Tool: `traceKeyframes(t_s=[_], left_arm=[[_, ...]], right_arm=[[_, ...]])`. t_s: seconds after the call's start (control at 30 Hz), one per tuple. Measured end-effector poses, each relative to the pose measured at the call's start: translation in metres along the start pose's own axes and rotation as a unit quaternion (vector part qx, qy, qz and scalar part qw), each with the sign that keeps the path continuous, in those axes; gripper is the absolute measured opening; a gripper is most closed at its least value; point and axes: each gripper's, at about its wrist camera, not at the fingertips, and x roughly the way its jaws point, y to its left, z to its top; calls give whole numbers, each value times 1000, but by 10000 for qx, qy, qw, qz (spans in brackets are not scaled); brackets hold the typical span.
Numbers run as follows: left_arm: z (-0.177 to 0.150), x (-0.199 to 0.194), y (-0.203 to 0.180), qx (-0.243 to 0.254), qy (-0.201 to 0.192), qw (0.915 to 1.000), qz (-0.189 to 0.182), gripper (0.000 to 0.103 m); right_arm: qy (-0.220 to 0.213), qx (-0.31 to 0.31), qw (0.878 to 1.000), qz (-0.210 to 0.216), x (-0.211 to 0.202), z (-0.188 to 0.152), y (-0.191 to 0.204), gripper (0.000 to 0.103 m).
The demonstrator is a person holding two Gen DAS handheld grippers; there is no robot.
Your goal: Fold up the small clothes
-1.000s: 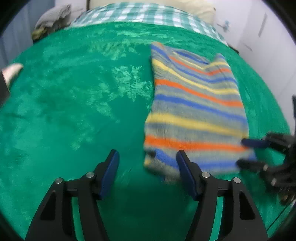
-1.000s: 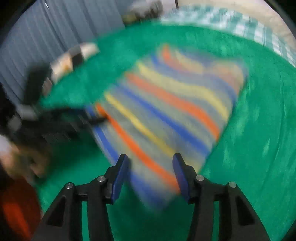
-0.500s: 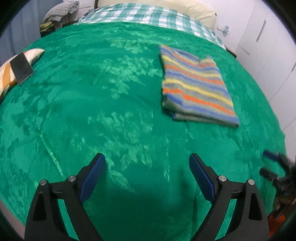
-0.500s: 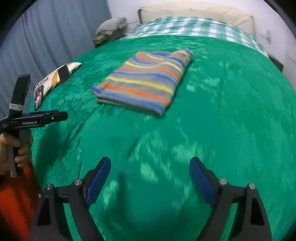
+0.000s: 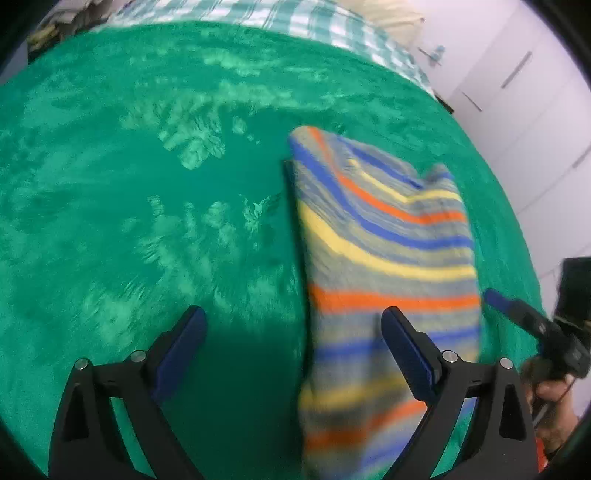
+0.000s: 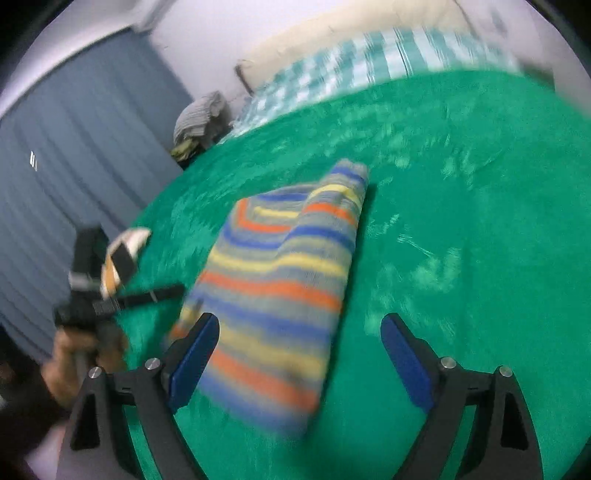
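Observation:
A folded striped garment (image 5: pixel 384 236), in grey, blue, yellow and orange bands, lies on the green blanket (image 5: pixel 129 192). My left gripper (image 5: pixel 293 350) hovers over its near left edge with the jaws wide and still opening; the right finger (image 5: pixel 406 354) is above the cloth and the pads press on nothing. In the right wrist view the garment (image 6: pixel 280 280) lies blurred under my right gripper (image 6: pixel 299 360), whose jaws are also opening, spread over the cloth's near end without gripping it. Each view also shows the other gripper: the right gripper (image 5: pixel 532 325) and the left gripper (image 6: pixel 110 299).
A checked sheet (image 5: pixel 295 18) and a pillow (image 6: pixel 351 40) are at the bed's far end. A heap of clothes (image 6: pixel 199 122) sits by the blue curtain (image 6: pixel 74 166). A patterned orange-and-white item (image 6: pixel 123 254) lies at the blanket's left edge. White cupboard doors (image 5: pixel 517 92) stand on the right.
Both jaws have spread wide. The grippers drew back from the garment half a second ago and have now come forward over its near end again. The right view has rolled.

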Motion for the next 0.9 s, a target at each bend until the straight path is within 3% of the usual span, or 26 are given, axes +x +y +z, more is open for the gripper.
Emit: traceKeyframes(t_s=[0.1, 0.13, 0.17, 0.2, 0.23, 0.27, 0.37, 0.6, 0.63, 0.7, 0.73, 0.77, 0.83, 0.9], left_arm=[[2, 8, -3, -147, -155, 9994, -274, 92], [1, 13, -6, -158, -75, 9986, -495, 69], [-1, 20, -14, -60, 75, 9979, -642, 34], [-2, 24, -20, 29, 151, 9978, -647, 24], [-4, 24, -24, 71, 110, 9983, -563, 20], [-4, 19, -26, 36, 22, 9984, -566, 16], [0, -17, -33, -61, -341, 9960, -820, 15], [31, -111, -77, 613, -1055, 9881, -932, 16], [33, -114, -80, 631, -1024, 9884, -932, 19], [28, -104, -77, 525, -703, 9927, -822, 44], [15, -92, -71, 422, -491, 9966, -510, 66], [2, -85, -65, 383, -419, 9982, -214, 69], [-40, -76, -53, 500, -238, 9978, 357, 69], [-95, -80, -46, 646, -178, 9945, 807, 71]], right_arm=[[232, 434, 9972, 558, 43, 11, -16, 83], [251, 403, 9966, 676, 52, 10, -12, 77], [318, 275, 9959, 800, 62, 9, -3, 66], [411, 139, 9961, 763, 70, 7, 6, 56], [508, -19, 9970, 579, 76, 6, 15, 31], [498, -201, 9979, 366, 75, 6, 26, 31], [178, -583, 9979, 237, 49, 10, 55, 30], [-696, -1080, 9896, 649, -33, 47, 120, 30], [-738, -1033, 9894, 710, -41, 52, 123, 30], [-652, -816, 9916, 759, -47, 53, 119, 31], [-541, -698, 9938, 683, -46, 49, 112, 36], [-398, -601, 9963, 462, -44, 39, 101, 41], [-35, -495, 9982, -343, -40, 8, 74, 92], [209, -498, 9929, -1057, -48, -35, 50, 97]])
